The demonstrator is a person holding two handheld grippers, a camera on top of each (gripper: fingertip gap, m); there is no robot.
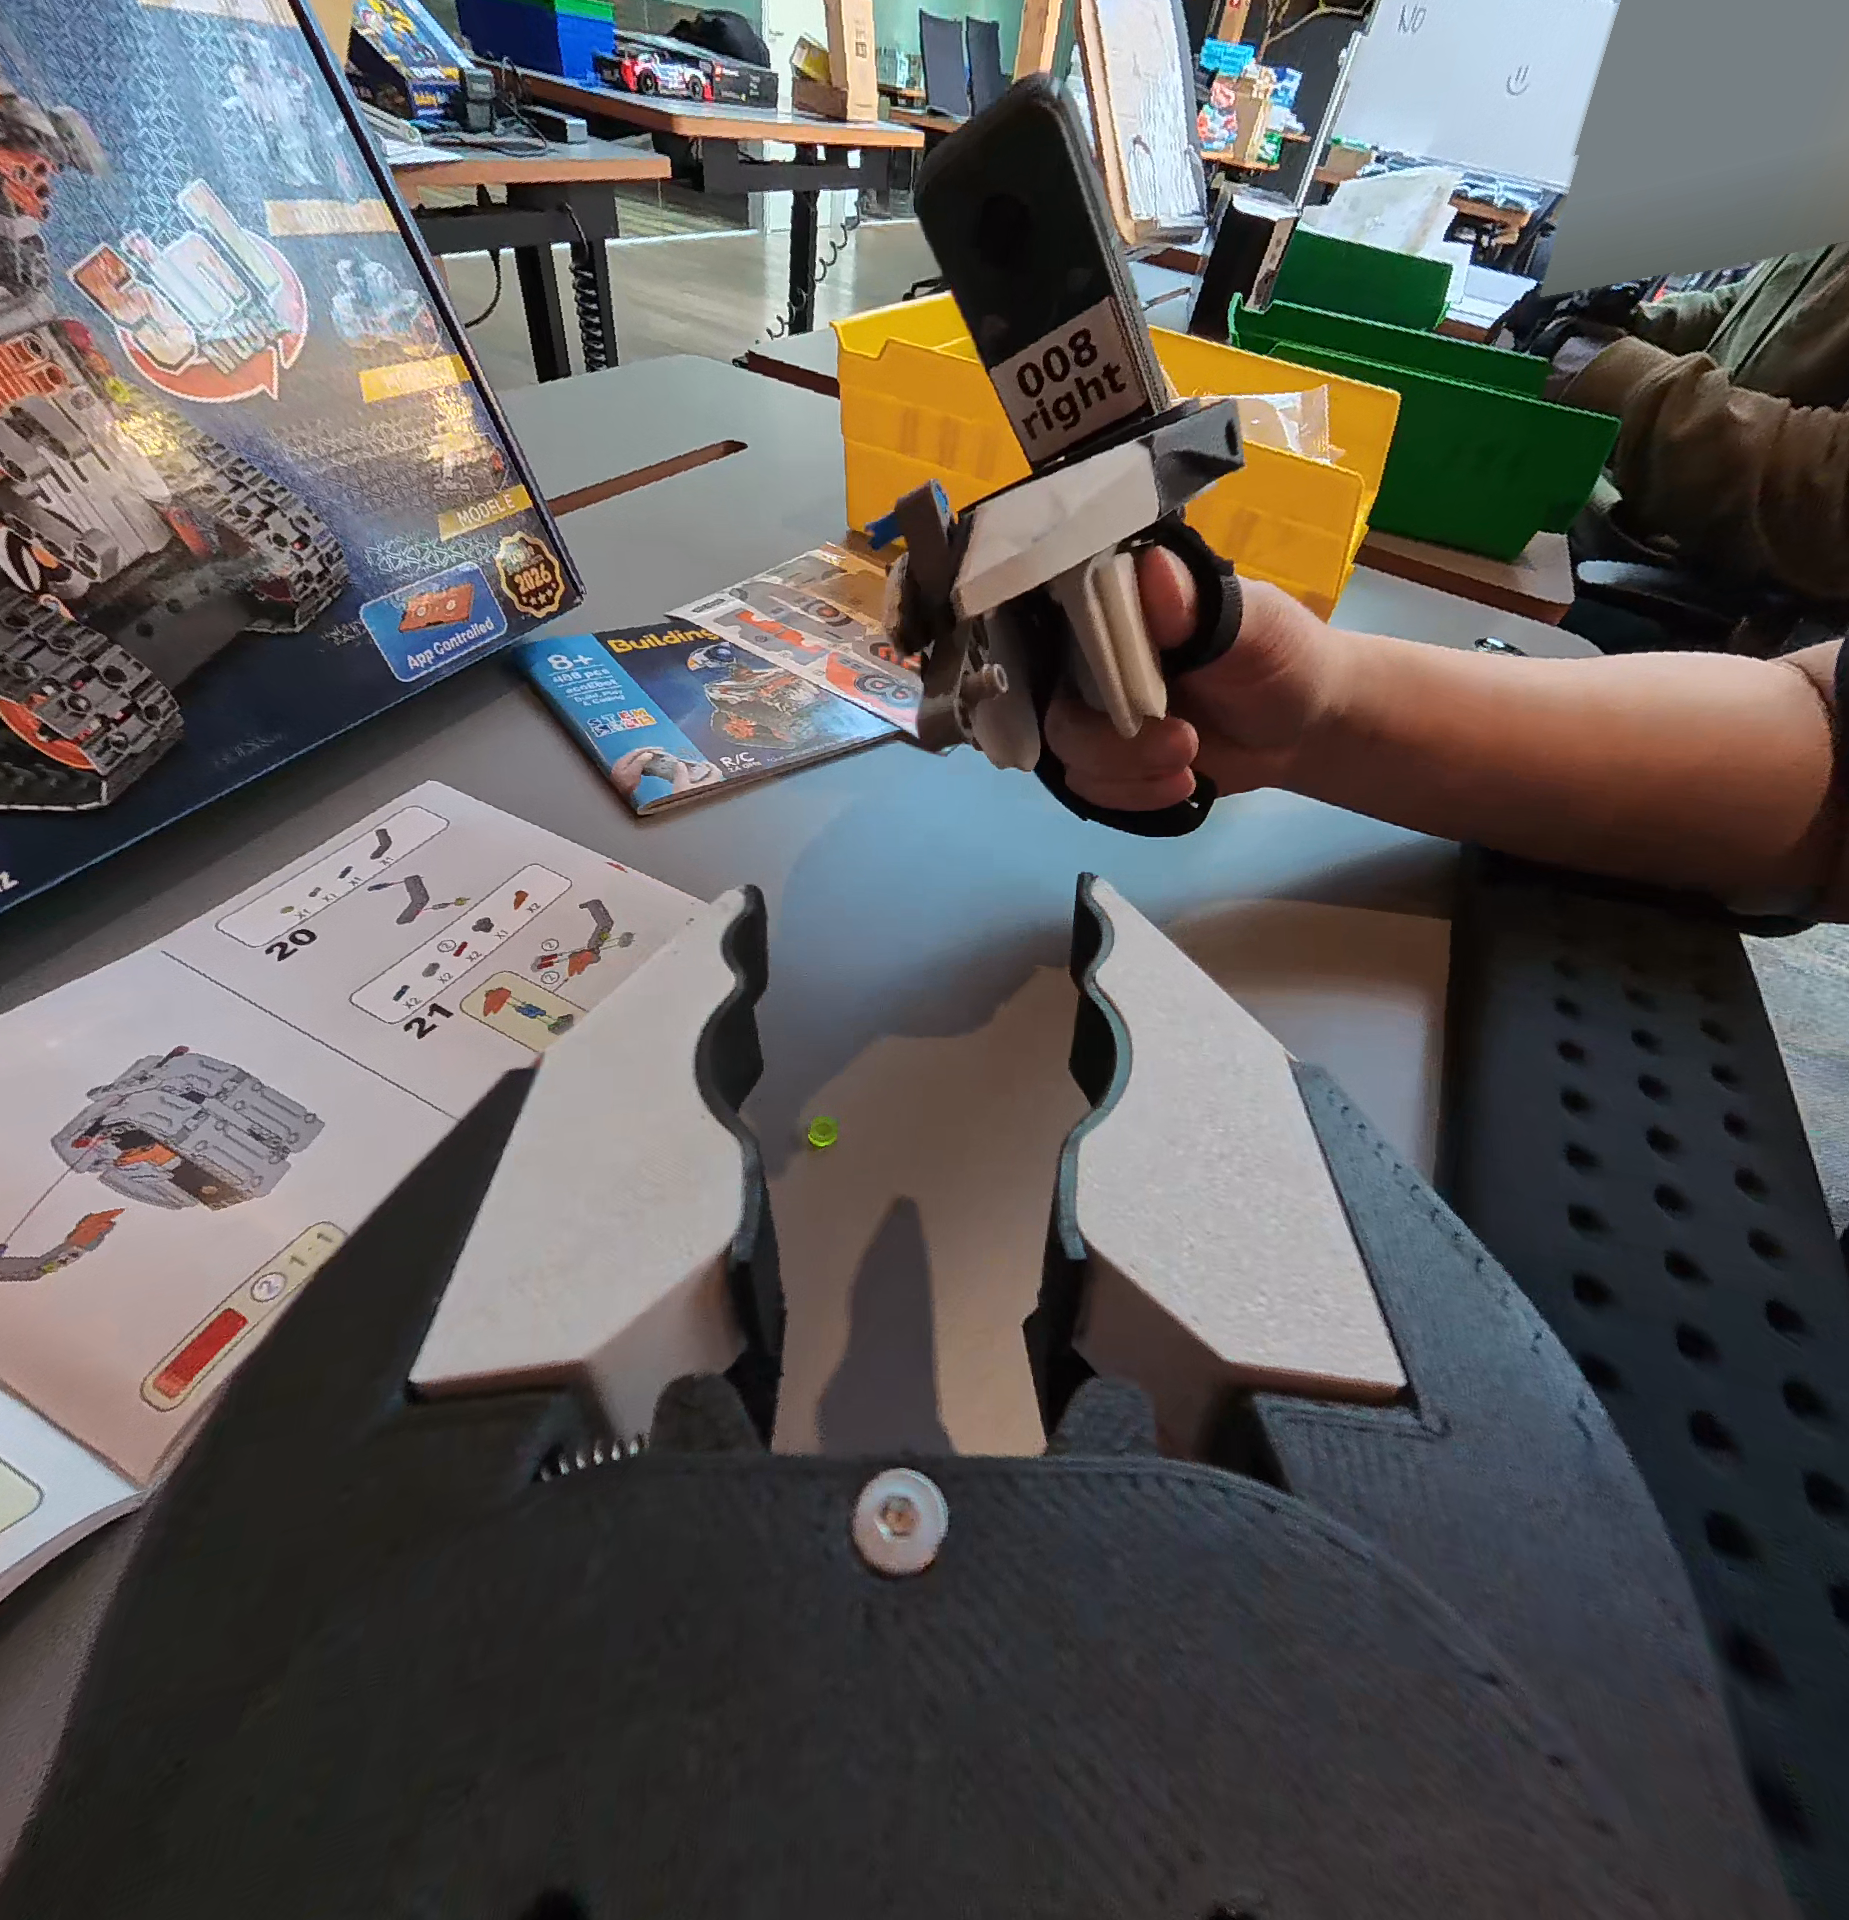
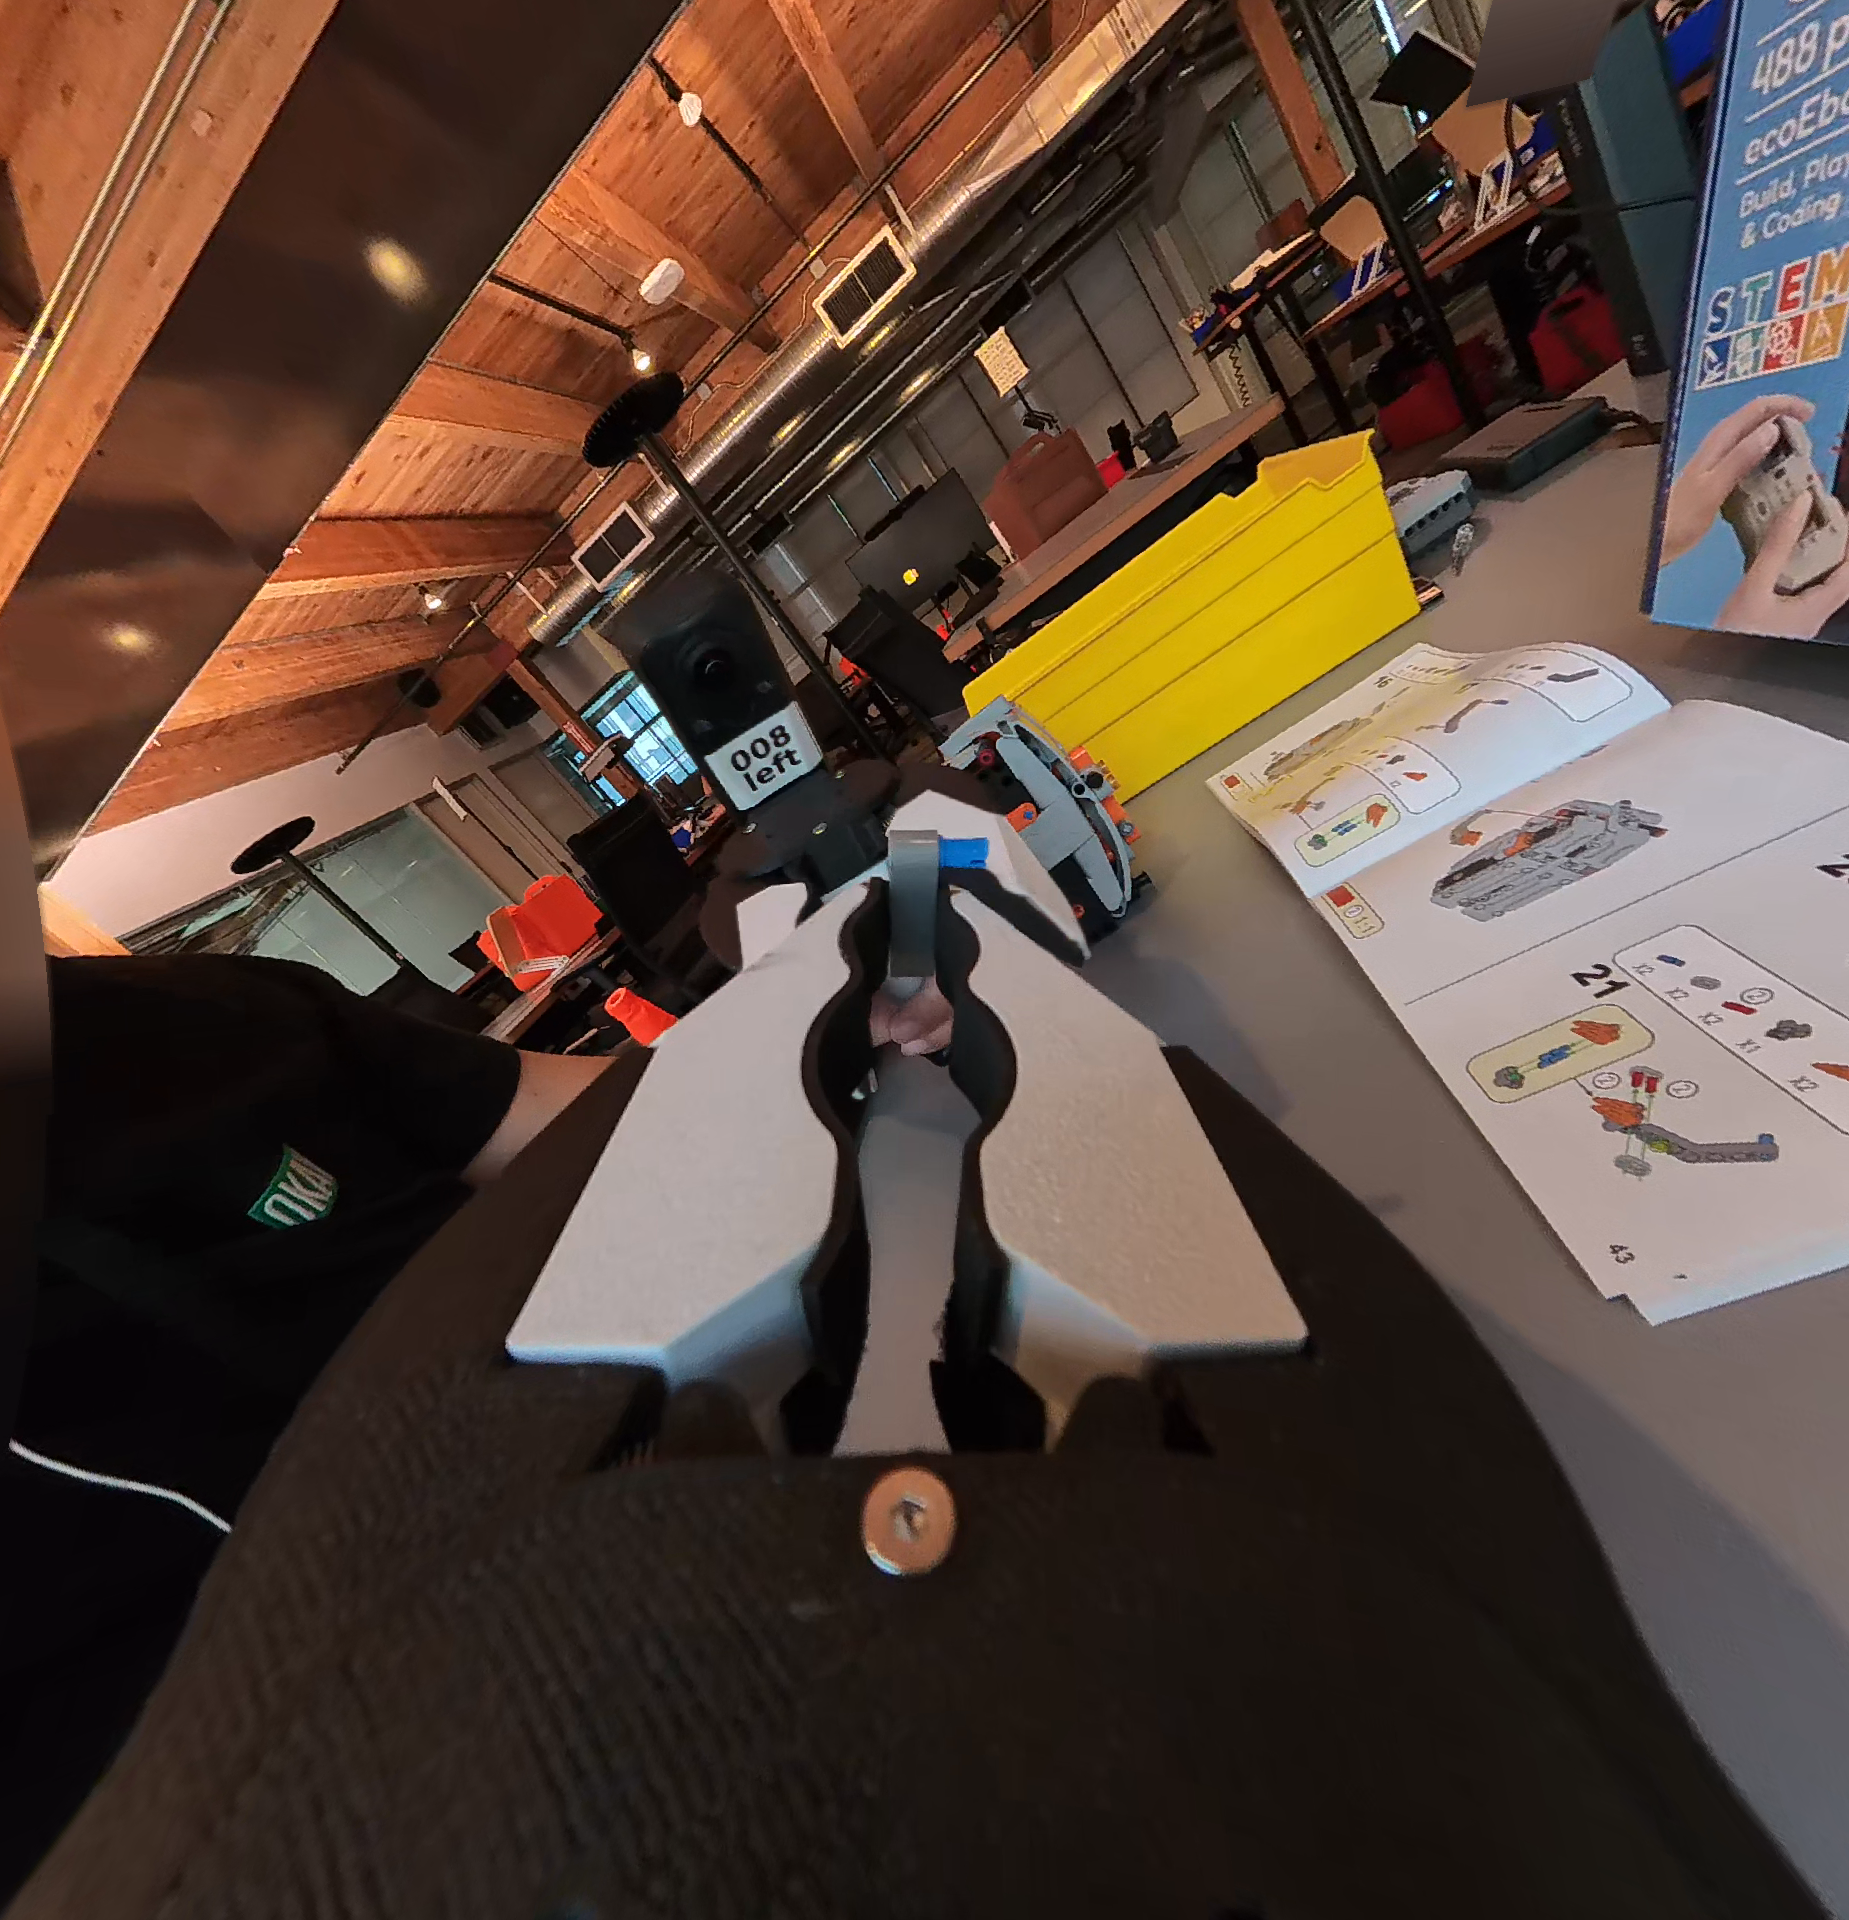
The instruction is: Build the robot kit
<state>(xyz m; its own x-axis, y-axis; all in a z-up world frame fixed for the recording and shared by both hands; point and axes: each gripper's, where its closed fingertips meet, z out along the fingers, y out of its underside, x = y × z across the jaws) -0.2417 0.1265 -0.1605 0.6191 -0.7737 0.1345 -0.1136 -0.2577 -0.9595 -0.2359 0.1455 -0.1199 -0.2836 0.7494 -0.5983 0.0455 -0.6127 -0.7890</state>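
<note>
Grey tabletop (image 1: 639,436) carries an open instruction booklet (image 1: 276,1039), the landmark. Beyond the booklet: yellow bin (image 1: 1263,499), contents unclear. Left claw (image 1: 915,1039), jaws wide and empty, hangs just right of the booklet over a green stud (image 1: 822,1132). Right claw (image 2: 915,914), raised beyond it, pinches a grey beam (image 2: 912,904), long axis along its fingers, blue pin (image 2: 964,852) at the tip.
</note>
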